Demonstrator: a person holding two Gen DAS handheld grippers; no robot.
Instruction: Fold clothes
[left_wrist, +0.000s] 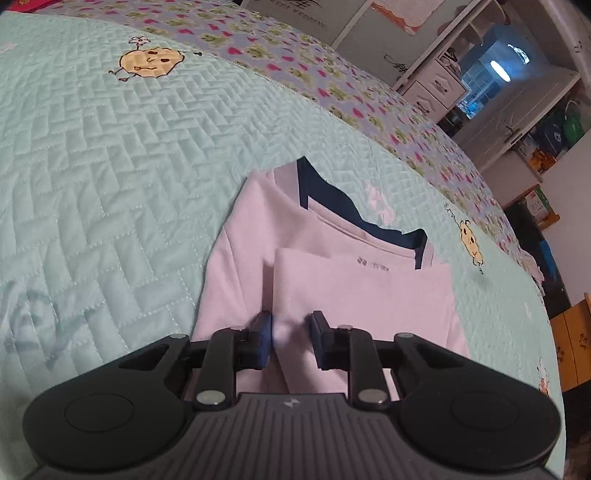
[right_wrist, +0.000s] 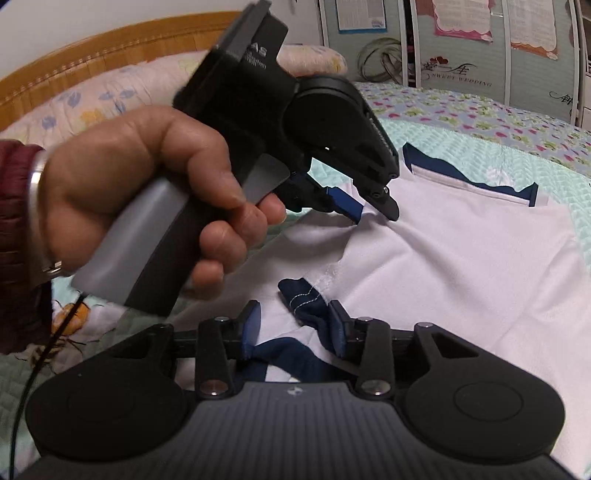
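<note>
Shirt (left_wrist: 332, 280) fold betw. left gripper (left_wrist: 291, 334) jaws, on quilt (left_wrist: 110, 166).

Home bedroom, quilted bedspread (left_wrist: 110, 155) (cartoon print), wooden headboard (right_wrist: 92, 48), drawer unit (left_wrist: 436, 90)

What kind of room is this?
Most likely a home bedroom: a quilted bedspread covers a bed with a wooden headboard and a pillow, and a small drawer unit stands nearby.
</note>
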